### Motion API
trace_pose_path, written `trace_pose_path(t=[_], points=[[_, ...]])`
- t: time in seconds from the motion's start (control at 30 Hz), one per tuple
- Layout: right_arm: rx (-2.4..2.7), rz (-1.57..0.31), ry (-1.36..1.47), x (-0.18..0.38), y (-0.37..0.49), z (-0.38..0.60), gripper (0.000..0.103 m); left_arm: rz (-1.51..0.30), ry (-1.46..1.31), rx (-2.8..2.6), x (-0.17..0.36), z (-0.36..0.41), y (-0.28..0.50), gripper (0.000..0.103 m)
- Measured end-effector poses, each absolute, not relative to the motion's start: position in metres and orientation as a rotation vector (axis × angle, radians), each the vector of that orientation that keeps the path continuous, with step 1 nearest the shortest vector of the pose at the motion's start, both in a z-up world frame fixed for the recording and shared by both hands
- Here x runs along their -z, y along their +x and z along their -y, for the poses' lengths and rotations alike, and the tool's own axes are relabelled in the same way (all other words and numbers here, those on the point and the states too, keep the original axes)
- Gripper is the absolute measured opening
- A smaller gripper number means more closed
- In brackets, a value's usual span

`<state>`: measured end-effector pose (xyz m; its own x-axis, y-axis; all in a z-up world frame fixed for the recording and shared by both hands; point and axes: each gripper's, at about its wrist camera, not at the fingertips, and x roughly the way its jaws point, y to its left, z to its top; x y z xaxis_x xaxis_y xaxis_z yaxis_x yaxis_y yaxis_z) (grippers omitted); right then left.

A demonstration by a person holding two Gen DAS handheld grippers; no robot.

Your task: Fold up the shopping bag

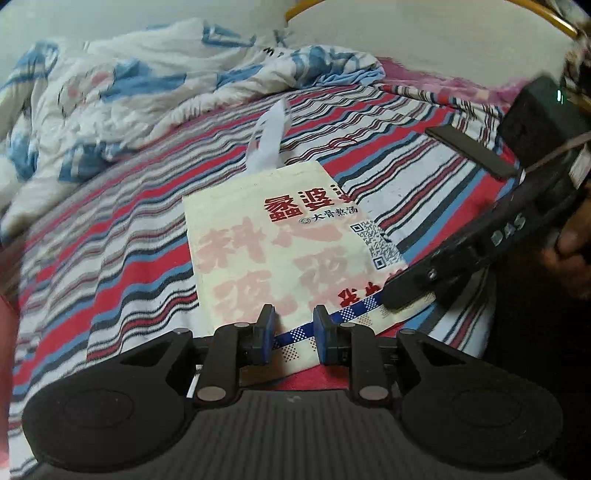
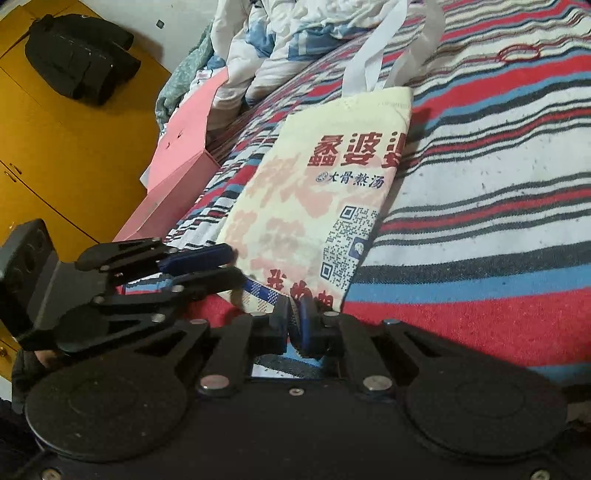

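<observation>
I see a bed [image 1: 110,236] under a woven sheet striped red, blue, white and black, slightly pilled. Taking the shopping bag [image 1: 273,236] as my landmark: it lies flat on the sheet near the bed's edge, a cream, soft non-woven rectangle printed with red and faded pink characters and a QR code, blue-checked band along its nearest edge. Beyond its far end two white strap handles [image 2: 364,62] stand up, and past them a rumpled white-and-blue quilt [image 1: 122,85] is heaped.

Only my right wrist view shows what lies left of the bag, off the bed: a pink box [image 2: 184,162], yellow cabinet doors [image 2: 66,147] and a black garment [image 2: 79,55] hanging on them. Only my left wrist view shows a yellow curved rail [image 1: 532,14] beyond the bag.

At the bag's near edge, the left gripper [image 1: 293,325] has its fingers part spread, the checked band running between them; I cannot tell whether they press on it. The right gripper [image 2: 293,321] has its fingers pressed together, pinching the bag's near corner.
</observation>
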<state>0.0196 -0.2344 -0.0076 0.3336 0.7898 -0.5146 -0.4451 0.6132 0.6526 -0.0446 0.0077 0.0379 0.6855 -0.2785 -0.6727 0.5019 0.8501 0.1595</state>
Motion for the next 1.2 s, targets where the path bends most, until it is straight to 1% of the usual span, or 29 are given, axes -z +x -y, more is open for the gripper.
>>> trace_pose_path(t=[0.1, 0.27, 0.33, 0.37, 0.47, 0.63, 0.7, 0.8, 0.93, 1.0, 1.1, 1.2], points=[[-0.792, -0.833, 0.360, -0.005, 0.006, 0.232, 0.005, -0.659, 0.341, 0.447, -0.032, -0.010, -0.047, 0.022], [-0.771, -0.646, 0.257, -0.030, -0.023, 0.218, 0.005, -0.675, 0.291, 0.460, -0.031, -0.016, -0.042, 0.022], [-0.742, -0.669, 0.191, -0.021, -0.023, 0.203, 0.004, -0.674, 0.280, 0.461, -0.031, -0.018, -0.042, 0.022], [-0.710, -0.681, 0.157, -0.012, -0.021, 0.197, 0.001, -0.674, 0.271, 0.460, -0.031, -0.019, -0.042, 0.022], [-0.677, -0.677, 0.205, 0.002, -0.017, 0.204, 0.000, -0.671, 0.256, 0.436, -0.033, -0.026, -0.044, 0.022], [-0.645, -0.640, 0.147, 0.002, -0.023, 0.199, 0.000, -0.683, 0.206, 0.301, -0.051, -0.054, -0.048, 0.022], [-0.647, -0.645, 0.173, 0.003, -0.019, 0.202, 0.000, -0.641, 0.219, 0.277, -0.064, -0.052, -0.055, 0.022], [-0.653, -0.658, 0.193, 0.003, -0.017, 0.204, 0.000, -0.619, 0.189, 0.387, -0.075, -0.037, -0.064, 0.022], [-0.668, -0.665, 0.190, 0.002, -0.016, 0.204, 0.000, -0.720, 0.210, 0.401, -0.048, -0.013, -0.053, 0.022], [-0.676, -0.667, 0.184, 0.002, -0.016, 0.204, 0.000, -0.746, 0.148, 0.378, -0.036, -0.017, -0.046, 0.022], [-0.688, -0.650, 0.179, 0.001, -0.019, 0.206, 0.000, -0.786, 0.016, 0.367, -0.037, -0.030, -0.038, 0.022], [-0.713, -0.567, 0.065, -0.010, -0.039, 0.206, 0.000, -0.807, 0.021, 0.354, -0.038, -0.027, -0.036, 0.022]])
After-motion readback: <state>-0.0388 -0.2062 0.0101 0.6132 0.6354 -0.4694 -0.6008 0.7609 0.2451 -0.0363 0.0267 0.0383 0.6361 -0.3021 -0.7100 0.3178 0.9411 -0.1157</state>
